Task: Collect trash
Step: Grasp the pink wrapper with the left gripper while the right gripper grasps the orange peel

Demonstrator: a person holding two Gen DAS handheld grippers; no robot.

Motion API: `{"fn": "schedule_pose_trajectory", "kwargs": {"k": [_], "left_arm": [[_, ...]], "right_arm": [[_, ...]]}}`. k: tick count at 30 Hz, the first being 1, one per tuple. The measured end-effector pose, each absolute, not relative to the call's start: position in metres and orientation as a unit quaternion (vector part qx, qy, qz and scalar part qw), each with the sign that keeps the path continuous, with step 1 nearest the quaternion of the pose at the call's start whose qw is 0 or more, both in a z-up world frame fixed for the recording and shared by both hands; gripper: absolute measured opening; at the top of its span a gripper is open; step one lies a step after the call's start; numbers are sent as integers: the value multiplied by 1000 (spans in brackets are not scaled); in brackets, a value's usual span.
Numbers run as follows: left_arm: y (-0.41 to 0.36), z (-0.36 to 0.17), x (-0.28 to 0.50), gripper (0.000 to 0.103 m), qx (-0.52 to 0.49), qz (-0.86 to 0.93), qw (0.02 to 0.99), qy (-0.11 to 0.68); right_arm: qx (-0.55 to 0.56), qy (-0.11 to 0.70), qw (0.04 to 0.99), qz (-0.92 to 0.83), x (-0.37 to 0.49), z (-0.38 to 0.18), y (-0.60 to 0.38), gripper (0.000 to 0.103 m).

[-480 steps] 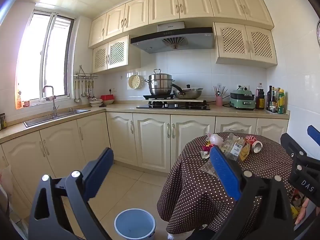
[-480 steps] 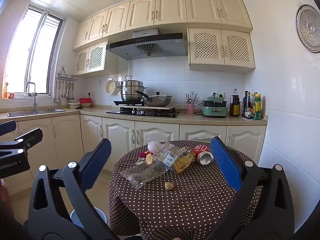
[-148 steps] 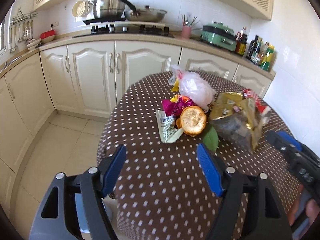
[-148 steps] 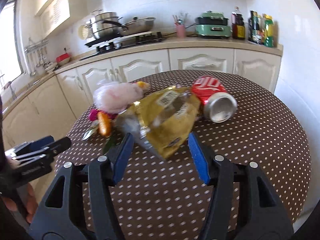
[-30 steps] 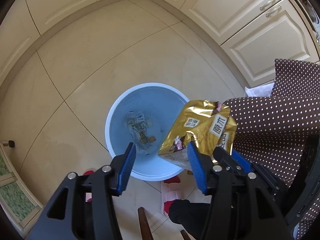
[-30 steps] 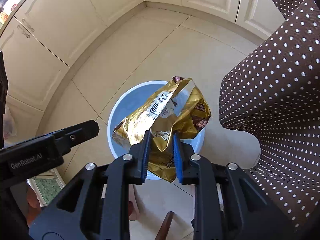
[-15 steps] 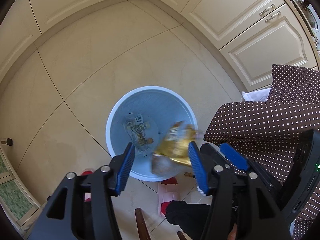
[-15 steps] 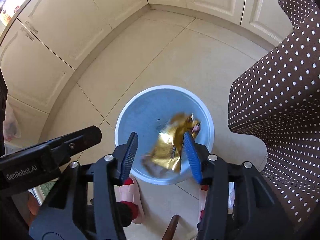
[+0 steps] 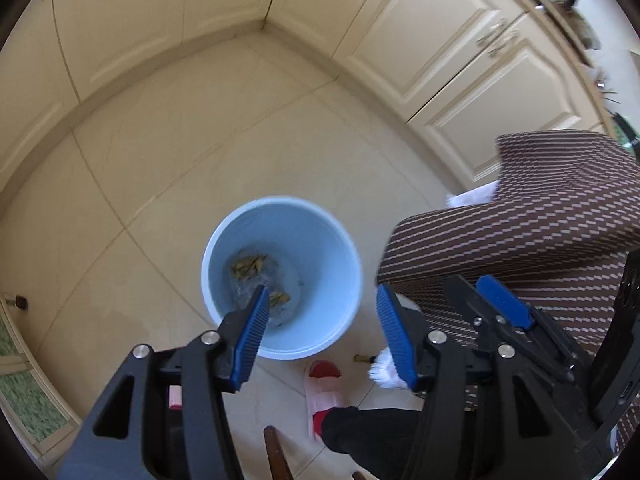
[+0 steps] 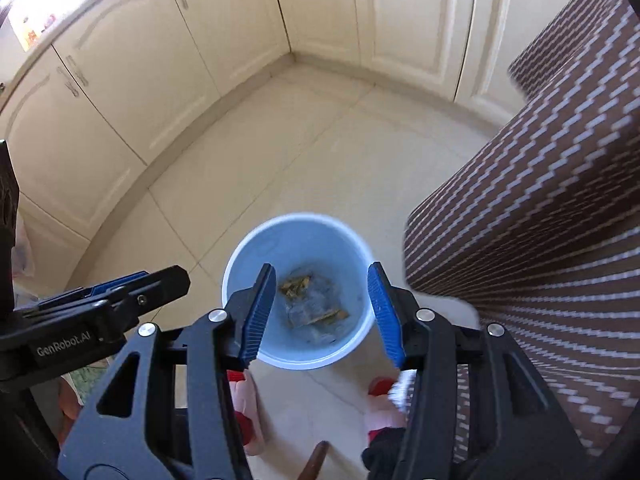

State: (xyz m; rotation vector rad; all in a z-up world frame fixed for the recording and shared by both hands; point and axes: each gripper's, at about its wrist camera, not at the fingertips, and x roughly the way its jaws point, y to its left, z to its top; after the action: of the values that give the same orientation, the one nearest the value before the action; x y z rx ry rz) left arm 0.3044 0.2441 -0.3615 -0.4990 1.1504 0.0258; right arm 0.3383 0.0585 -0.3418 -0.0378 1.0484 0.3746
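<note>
Both tools hang above the blue bin (image 10: 298, 240) on the floor, because the trash must fall straight into it: the right tool (image 10: 322, 312) has just been opening, its jaws are now spread with nothing between them, and the gold snack bag (image 10: 312, 300) lies at the bottom of the bin. The left tool (image 9: 320, 332) is also spread and empty. I judge this drop done, and the desk (image 10: 540, 208), just right of the bin, probably has more trash to collect.

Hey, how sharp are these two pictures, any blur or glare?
Left wrist view: tablecloth dots smear into streaks, bin rim soft, fisheye bends the cabinets. Right wrist view: same streaking, plus blown-out glare at the upper-left countertop.
</note>
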Motion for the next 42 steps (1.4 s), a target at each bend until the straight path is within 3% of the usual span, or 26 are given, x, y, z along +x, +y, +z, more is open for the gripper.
{"fn": "schedule_pose_trajectory", "kwargs": {"k": [11, 16, 27, 36, 38, 42], "left_arm": [[147, -184, 263, 56, -159, -56, 905, 392], [75, -135, 261, 60, -115, -116, 919, 359], [-50, -108, 297, 68, -41, -165, 920, 352], [-65, -129, 348, 70, -35, -147, 914, 376], [-69, -134, 356, 70, -33, -151, 913, 378], [-82, -141, 370, 70, -28, -161, 911, 380]], "right_arm": [[-16, 339, 927, 159, 268, -175, -34, 49], [0, 283, 951, 127, 231, -121, -106, 52], [58, 308, 948, 62, 253, -113, -238, 52], [39, 357, 932, 59, 325, -125, -244, 52], [32, 363, 930, 54, 331, -131, -241, 26], [46, 371, 925, 66, 334, -140, -246, 17]]}}
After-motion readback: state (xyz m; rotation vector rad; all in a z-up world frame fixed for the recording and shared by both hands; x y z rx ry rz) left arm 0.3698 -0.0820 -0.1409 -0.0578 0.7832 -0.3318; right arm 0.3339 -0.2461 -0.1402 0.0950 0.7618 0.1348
